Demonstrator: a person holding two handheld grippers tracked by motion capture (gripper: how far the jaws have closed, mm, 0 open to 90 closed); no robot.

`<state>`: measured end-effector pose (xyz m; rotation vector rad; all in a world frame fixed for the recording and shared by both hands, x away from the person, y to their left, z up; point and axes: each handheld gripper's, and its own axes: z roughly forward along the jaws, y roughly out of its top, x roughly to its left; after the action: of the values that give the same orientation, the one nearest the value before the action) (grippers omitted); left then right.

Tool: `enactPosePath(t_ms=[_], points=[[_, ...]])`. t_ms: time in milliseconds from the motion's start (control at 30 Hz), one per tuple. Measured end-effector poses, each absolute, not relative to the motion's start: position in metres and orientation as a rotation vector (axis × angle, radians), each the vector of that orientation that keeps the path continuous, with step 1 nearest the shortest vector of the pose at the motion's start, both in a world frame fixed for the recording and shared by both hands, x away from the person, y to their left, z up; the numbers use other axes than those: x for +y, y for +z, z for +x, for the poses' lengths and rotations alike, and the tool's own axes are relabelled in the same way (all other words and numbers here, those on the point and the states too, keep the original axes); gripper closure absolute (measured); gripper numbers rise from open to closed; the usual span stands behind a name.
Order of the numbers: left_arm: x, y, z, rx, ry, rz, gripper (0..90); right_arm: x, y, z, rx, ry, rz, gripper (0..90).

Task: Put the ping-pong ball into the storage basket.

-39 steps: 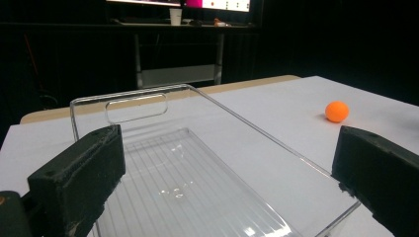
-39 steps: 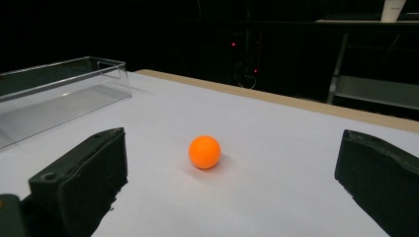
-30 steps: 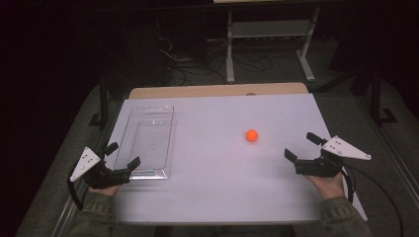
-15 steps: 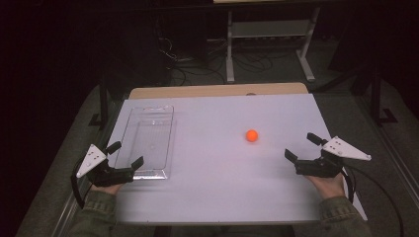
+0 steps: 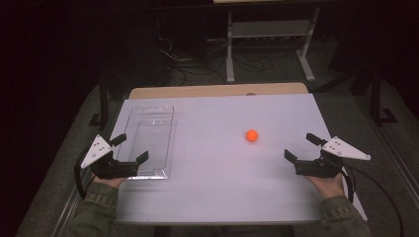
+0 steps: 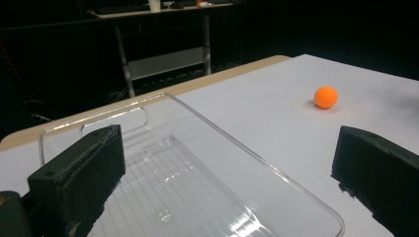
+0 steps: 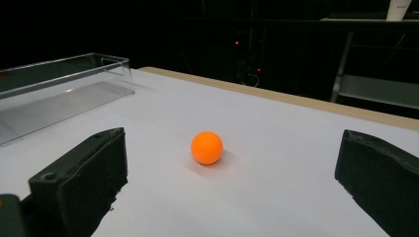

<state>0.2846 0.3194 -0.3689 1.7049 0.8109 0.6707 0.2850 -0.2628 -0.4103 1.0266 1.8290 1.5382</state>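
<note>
A small orange ball lies on the white tabletop, right of centre. A clear plastic tray lies at the left, with nothing in it. My left gripper is open at the tray's near end, one jaw over its corner. In the left gripper view the tray spreads between the jaws, and the ball is far off at the right. My right gripper is open at the right, a short way from the ball. In the right gripper view the ball rests ahead between the wide jaws.
A metal stand and loose cables are on the dark floor behind the table. The table's tan far edge shows beyond the white surface. Cables trail from both grippers near the front edge.
My left gripper has shifted slightly right and forward toward the tray's near end. The right gripper and the ball have stayed put.
</note>
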Motion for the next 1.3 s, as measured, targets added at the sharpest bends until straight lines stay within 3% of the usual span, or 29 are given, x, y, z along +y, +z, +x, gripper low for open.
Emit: enactPosePath(t_ms=[1300], points=[[0.283, -0.321, 0.318, 0.673, 0.603, 1.826, 0.0, -0.264, -0.412, 0.284, 1.840, 1.537, 1.030, 0.0]])
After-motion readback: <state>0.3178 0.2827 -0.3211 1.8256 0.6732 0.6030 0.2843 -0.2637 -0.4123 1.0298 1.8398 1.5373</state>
